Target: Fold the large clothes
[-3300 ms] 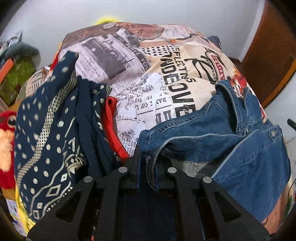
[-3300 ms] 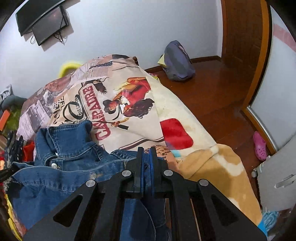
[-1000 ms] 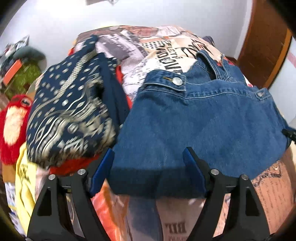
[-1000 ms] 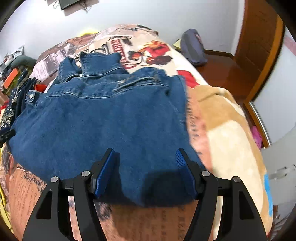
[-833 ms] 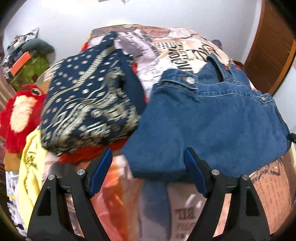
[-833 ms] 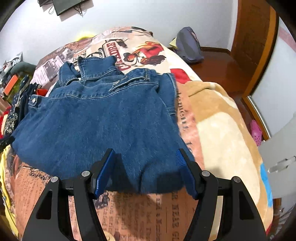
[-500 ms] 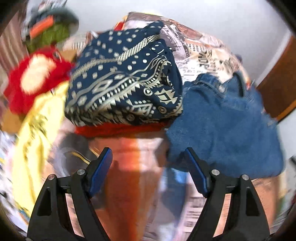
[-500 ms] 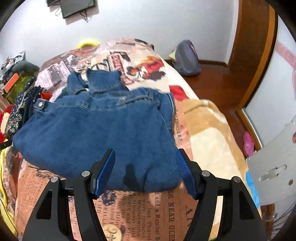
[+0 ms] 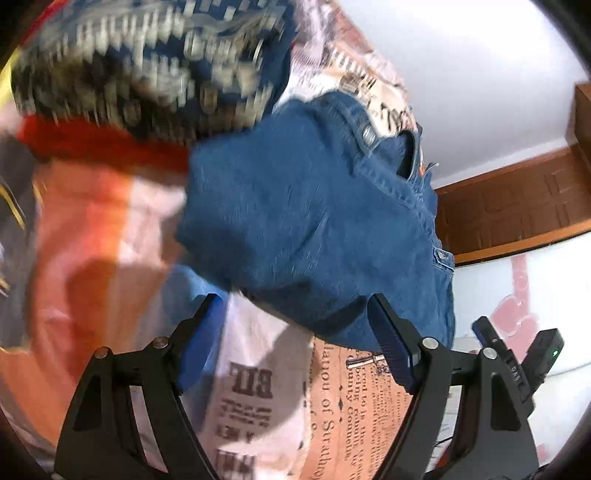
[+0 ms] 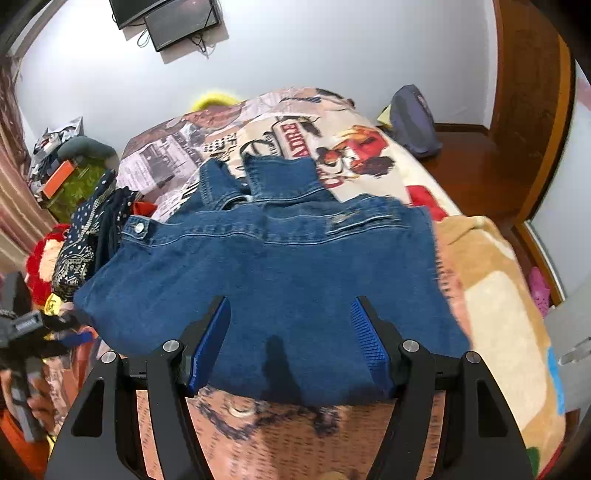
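A folded blue denim jacket (image 10: 280,273) lies on the printed bedspread (image 10: 332,122), collar at the far side. My right gripper (image 10: 290,339) is open and empty, hovering over the jacket's near edge. My left gripper (image 9: 295,343) is open and empty at the jacket's (image 9: 314,221) left corner, in a tilted, blurred view. The left gripper also shows at the left edge of the right wrist view (image 10: 33,332).
A folded navy patterned garment (image 9: 147,55) on a red one (image 9: 96,140) lies left of the jacket; it shows in the right wrist view (image 10: 88,229). A red plush toy (image 10: 40,266), a grey bag (image 10: 413,118) on the wooden floor, and a wall screen (image 10: 173,18).
Both grippers let go of the jacket, opened and drew back. The left gripper swung left over the navy pile, then tilted back toward the jacket's corner.
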### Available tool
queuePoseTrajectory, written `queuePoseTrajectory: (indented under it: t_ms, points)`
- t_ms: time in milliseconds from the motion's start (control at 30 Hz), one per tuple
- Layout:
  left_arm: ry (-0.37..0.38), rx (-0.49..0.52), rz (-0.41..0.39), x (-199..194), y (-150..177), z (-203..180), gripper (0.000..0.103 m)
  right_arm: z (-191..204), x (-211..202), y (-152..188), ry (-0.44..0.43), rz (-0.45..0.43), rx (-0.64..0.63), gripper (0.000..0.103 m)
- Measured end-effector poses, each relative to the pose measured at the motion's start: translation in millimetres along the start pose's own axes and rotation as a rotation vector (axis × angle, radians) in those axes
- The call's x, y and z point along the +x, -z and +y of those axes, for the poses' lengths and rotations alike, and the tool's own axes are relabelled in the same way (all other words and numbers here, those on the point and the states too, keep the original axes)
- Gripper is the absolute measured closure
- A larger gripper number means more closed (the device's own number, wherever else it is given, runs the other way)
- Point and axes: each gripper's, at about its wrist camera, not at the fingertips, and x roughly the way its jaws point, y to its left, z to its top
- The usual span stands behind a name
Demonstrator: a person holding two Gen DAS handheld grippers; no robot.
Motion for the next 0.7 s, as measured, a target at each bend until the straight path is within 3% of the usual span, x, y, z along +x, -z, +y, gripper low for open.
queuePoseTrajectory:
  t_ms: [200, 300, 533, 633, 700]
  points:
    - [0.044, -0.06, -0.031, 17.2, -10.6, -0.2, 0.023, 17.4, 21.5, 4.3, -0.001, 0.051, -0.058, 0.039]
    - [0.105, -0.098, -0.027, 25.1, -20.6, -2.3, 0.022, 20.3, 28.4, 6.0, 0.002, 0.07, -0.07, 0.039]
    - [0.095, -0.118, -0.079, 50.1, -38.4, -2.2, 0.021, 18.8, 41.8, 7.9, 0.001, 0.101, -0.061, 0.039]
    - [0.129, -0.188, -0.131, 54.5, -40.7, 6.8, 0.021, 19.8, 43.5, 9.0, 0.002, 0.1, -0.056, 0.039]
    - [0.106, -0.201, -0.151, 57.6, -44.4, 4.5, 0.024, 20.4, 41.7, 9.4, 0.006, 0.098, -0.057, 0.039]
